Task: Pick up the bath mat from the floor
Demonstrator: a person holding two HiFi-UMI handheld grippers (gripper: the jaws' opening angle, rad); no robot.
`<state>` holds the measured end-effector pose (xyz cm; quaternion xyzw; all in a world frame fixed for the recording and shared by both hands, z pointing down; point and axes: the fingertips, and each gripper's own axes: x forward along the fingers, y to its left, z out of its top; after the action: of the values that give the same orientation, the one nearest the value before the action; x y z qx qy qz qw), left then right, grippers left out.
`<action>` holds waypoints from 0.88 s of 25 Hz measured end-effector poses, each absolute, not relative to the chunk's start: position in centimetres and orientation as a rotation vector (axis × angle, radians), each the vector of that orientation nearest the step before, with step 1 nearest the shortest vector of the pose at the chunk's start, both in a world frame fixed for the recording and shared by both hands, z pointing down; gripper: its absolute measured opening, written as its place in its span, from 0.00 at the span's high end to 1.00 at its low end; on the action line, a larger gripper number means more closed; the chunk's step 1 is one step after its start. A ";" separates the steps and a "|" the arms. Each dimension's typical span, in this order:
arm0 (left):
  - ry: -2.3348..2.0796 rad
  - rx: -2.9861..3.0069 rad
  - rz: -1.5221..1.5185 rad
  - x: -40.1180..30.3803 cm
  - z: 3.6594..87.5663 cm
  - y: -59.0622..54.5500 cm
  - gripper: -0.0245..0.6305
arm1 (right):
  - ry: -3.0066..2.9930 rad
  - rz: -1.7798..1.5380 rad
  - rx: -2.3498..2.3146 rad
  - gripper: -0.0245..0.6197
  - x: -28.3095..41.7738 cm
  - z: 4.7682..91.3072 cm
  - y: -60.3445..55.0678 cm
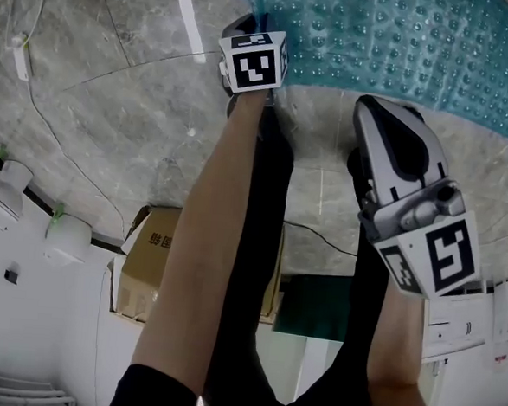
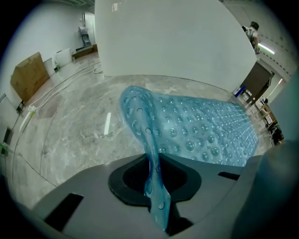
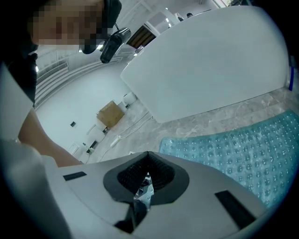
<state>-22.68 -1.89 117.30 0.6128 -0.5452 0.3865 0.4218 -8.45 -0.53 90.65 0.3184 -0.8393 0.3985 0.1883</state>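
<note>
**Left gripper [image 2: 155, 175] clamped on bath mat [image 2: 201, 133] corner**
The mat lies before the white wall [image 2: 163, 37], its pinched corner raised. The right gripper [image 3: 142, 184] has its jaws together. Only the head view shows the cardboard box [image 1: 150, 264], whose print is unreadable.

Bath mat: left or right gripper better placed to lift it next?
Left. The left gripper is clamped on the bath mat at its pinched-up edge, and the rest of the mat lies on the floor. The right gripper is shut on nothing, apart from the mat.
</note>
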 end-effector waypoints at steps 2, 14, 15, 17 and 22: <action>-1.354 1.549 0.975 -22.2 116.1 -1.7 0.88 | -2.367 1.104 0.905 0.94 -8.2 90.4 -0.4; -1.186 1.679 0.887 -16.0 102.5 -3.2 0.90 | -2.341 1.026 1.000 0.94 -3.8 80.4 0.2; -1.179 1.671 0.873 -15.3 101.1 -3.3 0.90 | -2.348 1.018 1.012 0.94 -3.4 78.7 -0.3; -1.165 1.662 0.840 -13.5 98.0 -3.5 0.90 | -2.364 0.988 1.034 0.94 -2.5 75.4 -1.5; -1.112 1.688 0.785 -8.6 89.1 -3.9 0.91 | -2.388 0.910 1.065 0.94 0.1 67.3 -3.6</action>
<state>-8.60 -3.93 89.11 0.6882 -0.4533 0.3201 0.4674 0.05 -3.58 67.27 0.3781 -0.8476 0.3229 0.1854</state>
